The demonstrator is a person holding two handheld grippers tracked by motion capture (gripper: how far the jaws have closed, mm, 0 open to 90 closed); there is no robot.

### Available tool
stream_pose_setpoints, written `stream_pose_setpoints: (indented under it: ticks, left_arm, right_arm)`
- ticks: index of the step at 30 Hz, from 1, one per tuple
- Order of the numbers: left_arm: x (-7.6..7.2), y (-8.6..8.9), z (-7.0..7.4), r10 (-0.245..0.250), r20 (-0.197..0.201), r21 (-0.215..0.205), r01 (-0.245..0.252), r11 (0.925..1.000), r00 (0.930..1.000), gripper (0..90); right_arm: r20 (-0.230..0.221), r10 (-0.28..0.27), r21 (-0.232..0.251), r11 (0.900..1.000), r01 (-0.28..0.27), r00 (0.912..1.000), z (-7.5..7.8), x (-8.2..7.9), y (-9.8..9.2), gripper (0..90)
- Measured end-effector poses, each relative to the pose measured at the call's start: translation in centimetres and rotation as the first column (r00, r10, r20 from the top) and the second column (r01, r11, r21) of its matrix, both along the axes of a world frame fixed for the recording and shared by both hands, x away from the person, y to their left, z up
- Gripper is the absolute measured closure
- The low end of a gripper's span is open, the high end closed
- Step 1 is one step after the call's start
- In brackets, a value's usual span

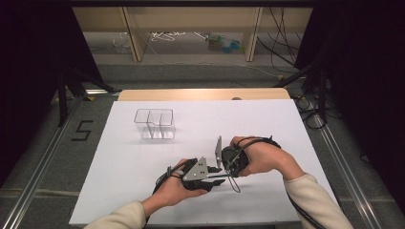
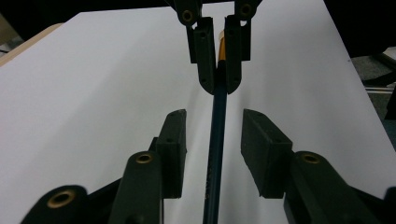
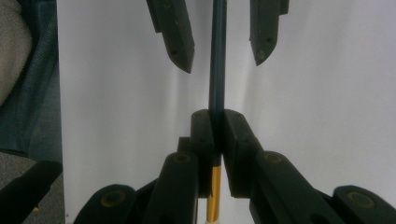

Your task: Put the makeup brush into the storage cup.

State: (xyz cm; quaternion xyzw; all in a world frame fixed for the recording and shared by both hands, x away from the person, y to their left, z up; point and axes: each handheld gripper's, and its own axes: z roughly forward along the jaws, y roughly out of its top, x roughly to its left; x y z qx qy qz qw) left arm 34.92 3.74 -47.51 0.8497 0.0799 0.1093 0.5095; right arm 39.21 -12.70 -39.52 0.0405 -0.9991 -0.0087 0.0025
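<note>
**Pencil hand-over between tongs: receiving grip not yet made**

Position. Both tongs meet nose to nose over the near right part of the white bench, low above its surface. A dark blue pencil with a gold ferrule spans the gap between them, off the sheet.

Right tongs. Clamped fully on the pencil, just ahead of the gold ferrule. The blue shaft runs straight out from the pads toward the opposite pair.

Left tongs. Partly open. The shaft lies between the two pads with a clear gap on each side; neither pad presses on it. No grip on this side.

Step in hand, as judged: transfer of the pencil from the right tongs to the left, at the point where the receiving pair brackets the shaft.

Next move, as judged: the left pair must close squarely on the shaft while the right holds firm; only then should the right let go. Early release would drop the pencil onto the bench.

Other items. A clear divided container stands well apart, toward the far left of the sheet, seemingly empty.
</note>
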Motion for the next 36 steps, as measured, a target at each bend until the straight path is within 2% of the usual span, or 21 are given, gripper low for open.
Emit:
stream_pose_setpoints:
  ticks: [1,5,7,8,10,11,12,14,16,17,19,20,22,26,29,30,31,33,34,35,36]
  left_arm:
    - [0.04,0.01,0.04,-0.002,0.004,0.007,0.002,1.0,1.0,63.6]
    - [0.02,-0.12,0.07,-0.01,-0.003,0.011,0.01,0.9999,0.9999,67.2]
    - [0.01,-0.18,0.05,-0.016,-0.006,0.016,0.016,0.9997,0.9999,69.4]
    - [0.01,-0.2,0.04,-0.02,-0.009,0.019,0.02,0.9996,0.9998,70.1]
    - [0.0,-0.22,0.05,-0.022,-0.011,0.021,0.022,0.9995,0.9997,71.8]
    - [0.07,-0.22,0.09,-0.021,0.001,0.024,0.021,0.9995,0.9998,72.4]
    - [-0.03,-0.28,0.04,-0.028,-0.025,0.021,0.028,0.9994,0.9993,73.1]
    - [0.01,-0.31,0.05,-0.027,-0.018,0.023,0.027,0.9994,0.9995,74.7]
    - [0.09,-0.28,0.13,-0.012,0.014,0.03,0.012,0.9995,0.9998,76.4]
    - [0.07,-0.3,0.12,-0.013,0.014,0.032,0.013,0.9994,0.9998,77.1]
    - [0.1,-0.3,0.15,-0.014,0.013,0.035,0.013,0.9993,0.9998,78.7]
    - [0.12,-0.29,0.15,-0.016,0.012,0.037,0.015,0.9992,0.9998,79.7]
    - [0.11,-0.3,0.13,-0.02,0.01,0.04,0.02,0.999,0.9997,80.8]
    - [0.02,-0.39,0.16,-0.03,0.011,0.048,0.029,0.9984,0.9995,82.9]
    - [0.06,-0.33,0.21,-0.03,0.014,0.051,0.029,0.9983,0.9995,83.1]
    - [0.07,-0.28,0.24,-0.029,0.013,0.049,0.029,0.9984,0.9995,83.2]
    - [0.08,-0.23,0.29,-0.028,0.014,0.049,0.027,0.9985,0.9995,83.2]
    - [0.1,-0.17,0.39,-0.031,0.015,0.048,0.03,0.9984,0.9994,83.3]
    - [0.07,-0.17,0.39,-0.027,0.019,0.045,0.026,0.9987,0.9994,83.3]
    - [0.02,-0.18,0.38,-0.032,0.008,0.043,0.031,0.9986,0.9995,83.2]
    - [0.02,-0.15,0.38,-0.037,0.003,0.046,0.036,0.9983,0.9993,83.3]
  right_arm:
    - [-0.018,-0.013,0.017,1.0,0.013,0.9998,-0.15,-0.07,0.0,83.5]
    - [-0.008,-0.019,0.003,1.0,0.019,0.9998,0.02,-0.23,0.09,83.5]
    - [-0.013,-0.012,0.003,1.0,0.012,0.9998,0.05,-0.18,0.12,83.5]
    - [-0.001,0.035,-0.002,0.999,-0.035,0.9994,0.02,0.1,0.08,83.5]
    - [0.002,0.033,0.001,0.999,-0.033,0.9994,-0.01,0.03,0.1,83.5]
    - [0.003,0.036,0.002,0.999,-0.036,0.9993,-0.02,0.03,0.11,83.5]
    - [0.003,0.037,0.003,0.999,-0.038,0.9993,-0.02,0.01,0.13,83.5]
    - [0.003,0.041,0.002,0.999,-0.041,0.9991,0.0,0.0,0.15,83.5]
    - [-0.005,0.02,-0.008,1.0,-0.02,0.9998,0.12,-0.17,0.21,83.5]
    - [-0.009,0.009,-0.012,1.0,-0.01,0.9999,0.15,-0.24,0.24,83.5]
    - [-0.007,0.03,0.002,1.0,-0.03,0.9995,0.02,-0.16,0.21,83.5]
    - [-0.011,0.01,-0.009,1.0,-0.01,0.9999,0.1,-0.31,0.26,83.5]
    - [-0.013,0.006,-0.008,1.0,-0.006,0.9999,0.07,-0.35,0.29,83.5]
    - [-0.013,0.024,-0.007,1.0,-0.024,0.9996,0.0,-0.33,0.31,83.1]
    - [0.002,0.06,0.004,0.998,-0.06,0.9982,-0.11,-0.13,0.24,82.7]
    - [-0.002,0.038,0.0,0.999,-0.038,0.9993,0.01,-0.26,0.26,82.5]
    - [-0.007,0.013,0.002,1.0,-0.013,0.9999,0.08,-0.41,0.28,82.0]
    - [-0.002,0.002,0.017,1.0,-0.002,1.0,0.19,-0.39,0.18,76.7]
    - [0.014,0.023,0.021,1.0,-0.024,0.9996,0.29,-0.19,0.06,72.7]
    - [0.007,0.009,0.034,0.999,-0.009,0.9999,0.34,-0.2,-0.07,69.0]
    - [-0.007,-0.027,0.05,0.998,0.027,0.9996,0.4,-0.33,-0.21,65.9]
